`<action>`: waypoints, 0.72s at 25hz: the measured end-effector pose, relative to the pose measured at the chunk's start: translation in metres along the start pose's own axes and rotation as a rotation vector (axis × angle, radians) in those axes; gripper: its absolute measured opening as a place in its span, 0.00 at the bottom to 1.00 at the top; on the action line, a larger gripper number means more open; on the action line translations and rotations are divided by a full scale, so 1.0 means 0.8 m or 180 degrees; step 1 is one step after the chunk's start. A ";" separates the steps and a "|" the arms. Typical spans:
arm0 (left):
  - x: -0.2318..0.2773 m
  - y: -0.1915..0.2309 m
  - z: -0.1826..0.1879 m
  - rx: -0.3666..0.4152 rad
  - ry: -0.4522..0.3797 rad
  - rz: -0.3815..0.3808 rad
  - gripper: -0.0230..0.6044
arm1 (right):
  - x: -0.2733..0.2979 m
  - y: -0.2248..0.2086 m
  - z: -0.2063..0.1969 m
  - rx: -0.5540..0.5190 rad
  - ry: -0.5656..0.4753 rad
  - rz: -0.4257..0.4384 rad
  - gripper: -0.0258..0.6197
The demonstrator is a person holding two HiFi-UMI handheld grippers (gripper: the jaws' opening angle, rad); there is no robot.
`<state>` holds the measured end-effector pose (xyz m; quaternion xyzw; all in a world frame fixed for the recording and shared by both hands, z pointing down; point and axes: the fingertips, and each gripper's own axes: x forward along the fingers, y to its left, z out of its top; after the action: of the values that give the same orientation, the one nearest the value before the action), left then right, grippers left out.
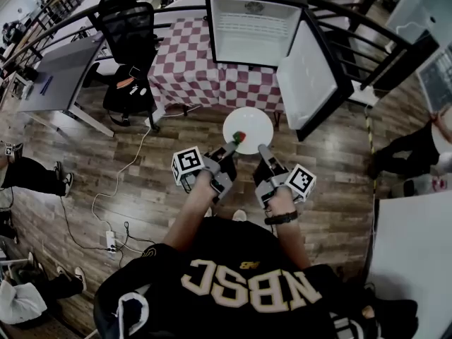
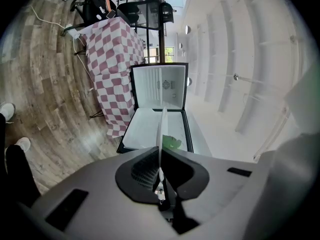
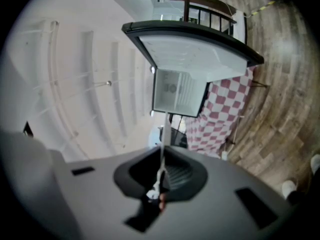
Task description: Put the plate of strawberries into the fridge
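In the head view a white plate (image 1: pixel 249 124) with a red strawberry (image 1: pixel 239 137) on its near left side is held level over the wooden floor. My left gripper (image 1: pixel 230 149) is shut on its near-left rim and my right gripper (image 1: pixel 263 150) is shut on its near-right rim. Ahead stands the small fridge (image 1: pixel 254 30), its door (image 1: pixel 311 73) swung open to the right and its white inside showing. The left gripper view has the plate (image 2: pixel 163 129) edge-on between the jaws (image 2: pixel 160 183), with green strawberry leaves (image 2: pixel 173 143) beside it. The right gripper view shows the plate rim (image 3: pixel 163 134) clamped in the jaws (image 3: pixel 161 183).
The fridge sits on a table with a red-and-white checkered cloth (image 1: pixel 187 66). To the left are a black office chair (image 1: pixel 127 23) and a grey table (image 1: pixel 60 73). A white cable and power strip (image 1: pixel 110 240) lie on the floor. People's legs (image 1: pixel 32 175) are at the left, another person (image 1: pixel 413 147) at the right.
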<state>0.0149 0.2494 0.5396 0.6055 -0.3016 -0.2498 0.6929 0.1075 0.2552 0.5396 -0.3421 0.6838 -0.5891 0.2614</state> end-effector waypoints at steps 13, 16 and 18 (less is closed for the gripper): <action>0.017 0.028 -0.018 -0.0040 -0.0130 0.0128 0.08 | -0.014 -0.026 0.015 -0.0011 0.0126 -0.0042 0.09; 0.033 0.027 -0.003 -0.0067 -0.0135 0.0088 0.08 | 0.005 -0.031 0.029 -0.0035 0.0139 -0.0030 0.09; 0.044 0.029 0.011 -0.0095 -0.0134 0.0087 0.08 | 0.021 -0.037 0.037 -0.0032 0.0141 -0.0058 0.09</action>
<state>0.0322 0.2215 0.5674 0.5855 -0.3206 -0.2574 0.6987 0.1246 0.2216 0.5646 -0.3365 0.6891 -0.5955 0.2392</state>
